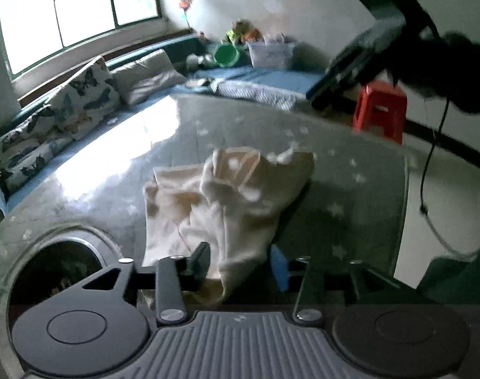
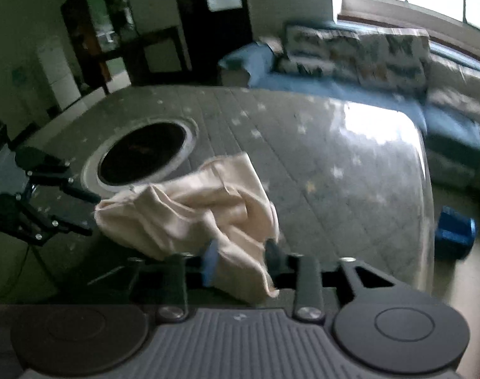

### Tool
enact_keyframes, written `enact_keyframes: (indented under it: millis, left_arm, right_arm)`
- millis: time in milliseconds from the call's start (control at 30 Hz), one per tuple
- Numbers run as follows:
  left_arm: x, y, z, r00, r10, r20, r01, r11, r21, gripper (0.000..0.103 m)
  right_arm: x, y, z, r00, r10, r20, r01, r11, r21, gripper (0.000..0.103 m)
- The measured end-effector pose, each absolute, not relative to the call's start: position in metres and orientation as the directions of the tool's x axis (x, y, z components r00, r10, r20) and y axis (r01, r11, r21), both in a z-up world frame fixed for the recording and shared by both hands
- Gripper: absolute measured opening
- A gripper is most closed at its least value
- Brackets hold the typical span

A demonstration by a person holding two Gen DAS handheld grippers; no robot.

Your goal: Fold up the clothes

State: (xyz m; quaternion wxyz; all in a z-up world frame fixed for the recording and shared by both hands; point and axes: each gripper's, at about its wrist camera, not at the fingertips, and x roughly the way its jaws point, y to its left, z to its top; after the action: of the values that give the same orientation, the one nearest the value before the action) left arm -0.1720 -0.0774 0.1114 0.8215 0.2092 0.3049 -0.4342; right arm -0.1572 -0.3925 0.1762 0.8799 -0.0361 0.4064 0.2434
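Observation:
A cream-coloured garment (image 1: 227,202) lies crumpled on the grey star-patterned table (image 1: 350,189). My left gripper (image 1: 240,262) has its jaws wide apart around the garment's near edge, with cloth draped between them. In the right wrist view the same garment (image 2: 189,208) is bunched, and my right gripper (image 2: 240,259) also stands open around a hanging fold. The left gripper (image 2: 82,211) shows at the left of that view, by the cloth's left end. The right gripper's body (image 1: 366,50) shows at the upper right of the left wrist view.
A round dark hole (image 2: 142,154) is set in the table (image 2: 350,164) beside the garment; it also shows in the left wrist view (image 1: 59,271). A sofa with patterned cushions (image 1: 82,94) lies beyond the table. A red stool (image 1: 379,110) stands at the right. A blue object (image 2: 454,237) sits on the floor.

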Motion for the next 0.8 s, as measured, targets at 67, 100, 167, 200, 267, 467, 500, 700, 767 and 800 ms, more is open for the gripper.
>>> enact_keyframes:
  millis: [67,100,167,200,267,467,500,700,767,800]
  left_arm:
    - [-0.170,-0.084,0.116,0.447,-0.597,-0.666,0.836,0.544,0.074,0.048]
    - [-0.169,-0.088,0.118,0.452,-0.603,-0.657,0.835,0.546,0.072,0.048]
    - [-0.165,-0.099,0.117,0.464,-0.600,-0.652,0.829,0.553,0.080,0.049]
    - [-0.162,-0.104,0.115,0.467,-0.597,-0.652,0.826,0.558,0.080,0.049]
    - [-0.154,-0.113,0.108,0.467,-0.584,-0.664,0.813,0.578,0.064,0.049]
    - [-0.133,-0.118,0.091,0.491,-0.532,-0.690,0.753,0.657,0.030,0.049]
    - [-0.132,-0.117,0.089,0.488,-0.529,-0.694,0.749,0.662,0.022,0.045]
    - [-0.150,-0.107,0.089,0.477,-0.557,-0.680,0.780,0.625,0.036,0.015]
    - [-0.160,-0.106,0.091,0.470,-0.568,-0.675,0.797,0.602,0.049,0.012]
    - [-0.166,-0.105,0.092,0.474,-0.570,-0.672,0.805,0.590,0.068,0.012]
  right_arm:
    - [-0.151,-0.380,0.169,0.531,0.421,-0.735,-0.488,0.861,0.141,0.039]
    - [-0.147,-0.372,0.162,0.521,0.428,-0.738,-0.502,0.853,0.141,0.039]
    - [-0.137,-0.358,0.149,0.503,0.437,-0.746,-0.527,0.839,0.136,0.043]
    - [-0.133,-0.352,0.142,0.499,0.432,-0.751,-0.534,0.836,0.126,0.045]
    - [-0.124,-0.342,0.127,0.491,0.423,-0.761,-0.545,0.831,0.110,0.045]
    - [-0.107,-0.329,0.100,0.474,0.404,-0.782,-0.544,0.833,0.100,0.035]
    - [-0.108,-0.332,0.098,0.464,0.415,-0.782,-0.542,0.832,0.119,0.025]
    - [-0.140,-0.337,0.112,0.466,0.442,-0.766,-0.582,0.805,0.110,0.013]
    - [-0.157,-0.335,0.120,0.460,0.447,-0.767,-0.613,0.785,0.090,0.013]
    - [-0.166,-0.334,0.124,0.455,0.449,-0.769,-0.628,0.774,0.079,0.013]
